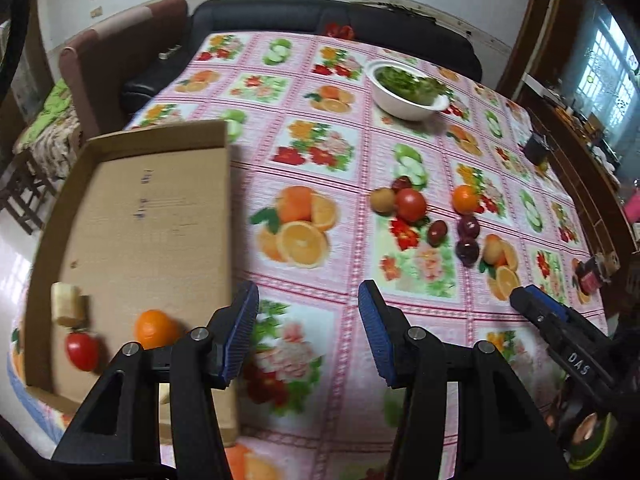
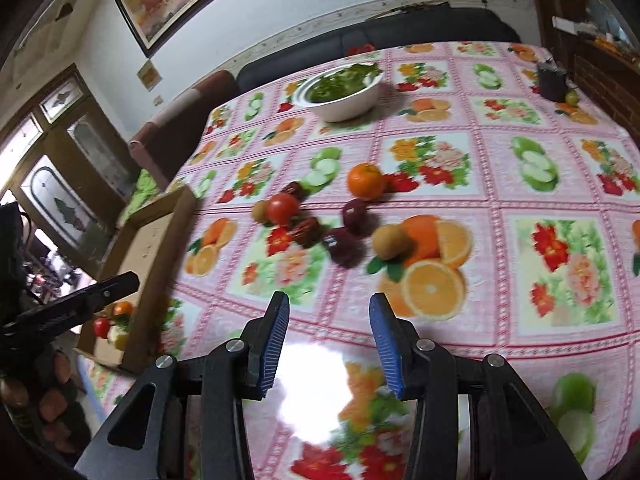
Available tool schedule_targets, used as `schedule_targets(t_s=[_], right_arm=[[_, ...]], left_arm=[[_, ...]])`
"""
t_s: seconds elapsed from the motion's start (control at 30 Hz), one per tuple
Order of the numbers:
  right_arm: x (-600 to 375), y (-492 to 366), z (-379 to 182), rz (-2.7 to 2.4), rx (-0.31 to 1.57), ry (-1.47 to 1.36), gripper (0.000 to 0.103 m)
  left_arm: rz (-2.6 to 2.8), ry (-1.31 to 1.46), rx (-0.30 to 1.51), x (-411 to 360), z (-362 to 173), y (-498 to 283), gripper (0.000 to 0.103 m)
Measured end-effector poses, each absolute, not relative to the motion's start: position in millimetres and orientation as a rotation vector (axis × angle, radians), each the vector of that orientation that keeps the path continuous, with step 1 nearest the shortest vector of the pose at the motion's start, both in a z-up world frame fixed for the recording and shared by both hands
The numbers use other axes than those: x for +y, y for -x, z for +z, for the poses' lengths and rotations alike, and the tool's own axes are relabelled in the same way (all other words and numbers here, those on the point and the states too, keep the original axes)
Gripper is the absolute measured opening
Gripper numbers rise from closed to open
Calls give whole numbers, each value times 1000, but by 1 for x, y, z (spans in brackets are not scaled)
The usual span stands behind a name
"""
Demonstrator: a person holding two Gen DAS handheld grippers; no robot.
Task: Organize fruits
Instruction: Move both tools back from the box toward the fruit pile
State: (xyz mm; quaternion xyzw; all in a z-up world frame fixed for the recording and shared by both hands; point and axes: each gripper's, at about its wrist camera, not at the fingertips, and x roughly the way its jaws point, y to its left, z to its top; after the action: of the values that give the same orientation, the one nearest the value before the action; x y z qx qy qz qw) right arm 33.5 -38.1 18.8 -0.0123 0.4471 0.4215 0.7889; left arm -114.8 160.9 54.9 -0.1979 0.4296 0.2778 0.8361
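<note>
A shallow cardboard box (image 1: 152,200) lies at the table's left; it holds an orange (image 1: 154,328), a red tomato (image 1: 82,350) and a pale banana piece (image 1: 68,304). Loose fruit lies mid-table: a tomato (image 2: 282,208), an orange (image 2: 365,181), a brown kiwi (image 2: 390,241), another kiwi (image 2: 260,212), dark plums (image 2: 354,216) and red dates (image 2: 306,230). My left gripper (image 1: 308,332) is open and empty, above the cloth by the box's right edge. My right gripper (image 2: 329,340) is open and empty, short of the fruit cluster. The box also shows in the right wrist view (image 2: 156,248).
A white bowl of greens (image 2: 344,92) stands at the far side of the table. A dark cup (image 2: 552,78) stands at the far right. A dark sofa (image 1: 328,20) and a brown chair (image 1: 120,48) lie beyond the table. The fruit-print cloth (image 2: 520,200) covers the table.
</note>
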Motion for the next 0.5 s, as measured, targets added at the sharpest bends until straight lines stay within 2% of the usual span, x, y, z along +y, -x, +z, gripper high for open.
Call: schedule_targets(t_s=[0.5], right_arm=[[-10, -79, -1, 856, 951, 134, 45]], left_arm=[[555, 474, 943, 186, 25, 37, 50]])
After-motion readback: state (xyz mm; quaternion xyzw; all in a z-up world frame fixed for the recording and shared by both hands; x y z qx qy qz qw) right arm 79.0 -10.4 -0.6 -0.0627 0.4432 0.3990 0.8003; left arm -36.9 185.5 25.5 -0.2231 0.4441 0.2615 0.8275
